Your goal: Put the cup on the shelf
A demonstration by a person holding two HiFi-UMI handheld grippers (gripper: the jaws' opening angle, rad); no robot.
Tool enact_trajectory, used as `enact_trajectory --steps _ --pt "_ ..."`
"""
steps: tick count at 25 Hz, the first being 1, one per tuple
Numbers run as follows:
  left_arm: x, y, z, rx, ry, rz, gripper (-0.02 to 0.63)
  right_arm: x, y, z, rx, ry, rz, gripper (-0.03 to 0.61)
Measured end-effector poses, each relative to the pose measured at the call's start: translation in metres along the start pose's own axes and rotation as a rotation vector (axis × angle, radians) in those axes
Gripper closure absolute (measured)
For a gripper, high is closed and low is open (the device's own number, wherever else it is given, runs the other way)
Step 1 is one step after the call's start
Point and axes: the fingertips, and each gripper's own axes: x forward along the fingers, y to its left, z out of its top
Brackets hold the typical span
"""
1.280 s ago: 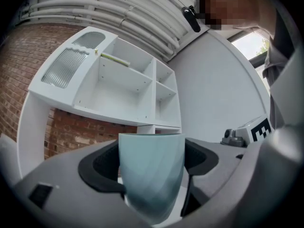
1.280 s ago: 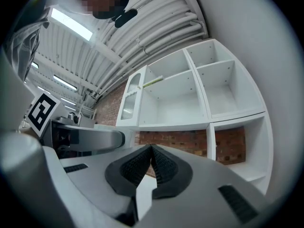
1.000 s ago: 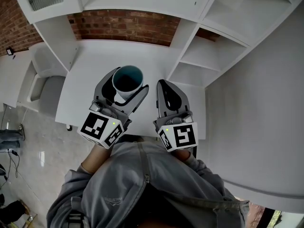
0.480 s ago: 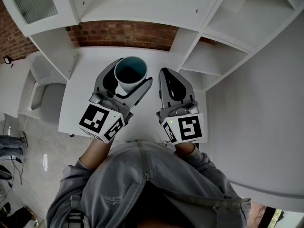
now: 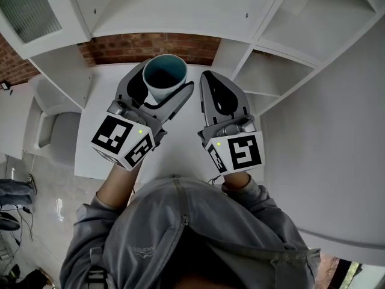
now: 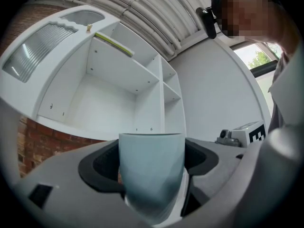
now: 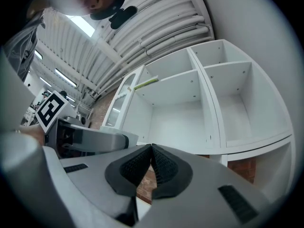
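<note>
A pale blue cup [image 5: 163,77] with a dark inside stands upright between the jaws of my left gripper [image 5: 162,83], which is shut on it and holds it in the air above the white tabletop [image 5: 108,101]. In the left gripper view the cup [image 6: 151,175] fills the gap between the black pads, with the white shelf unit [image 6: 118,84] ahead. My right gripper [image 5: 215,92] hangs beside it on the right, shut with nothing in it; its pads [image 7: 161,167] meet in the right gripper view. The shelf compartments [image 7: 180,108] rise in front.
A brick wall [image 5: 150,44] runs behind the tabletop under the upper shelf [image 5: 180,5]. More open white compartments [image 5: 271,71] stand to the right. A grey chair [image 5: 54,131] sits left of the table, and a large white surface [image 5: 325,161] lies on the right.
Both grippers have moved up and forward toward the shelves, the left one carrying the cup. The cup stays upright in the same grip.
</note>
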Motion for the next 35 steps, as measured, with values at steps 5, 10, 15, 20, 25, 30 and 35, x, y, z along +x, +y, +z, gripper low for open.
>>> enact_trajectory --steps 5,10,15,20,25,30,35 --pt "0.013 0.006 0.019 0.016 -0.022 -0.02 0.231 0.011 -0.006 0.008 -0.009 -0.009 0.006 0.551" --pt "0.026 0.011 0.037 0.059 -0.039 -0.024 0.23 0.023 -0.015 0.02 -0.017 -0.029 0.004 0.551" --pt "0.035 0.019 0.055 0.072 -0.057 -0.024 0.23 0.032 -0.025 0.032 -0.033 -0.045 -0.007 0.551" --pt "0.045 0.024 0.075 0.104 -0.067 -0.035 0.23 0.041 -0.033 0.042 -0.044 -0.054 -0.014 0.551" --pt "0.056 0.03 0.092 0.109 -0.092 -0.052 0.23 0.05 -0.037 0.048 -0.057 -0.064 -0.012 0.551" --pt "0.064 0.039 0.107 0.085 -0.114 -0.064 0.23 0.059 -0.041 0.057 -0.07 -0.077 -0.015 0.551" --pt "0.074 0.047 0.116 0.058 -0.12 -0.086 0.23 0.068 -0.045 0.065 -0.081 -0.089 -0.015 0.551"
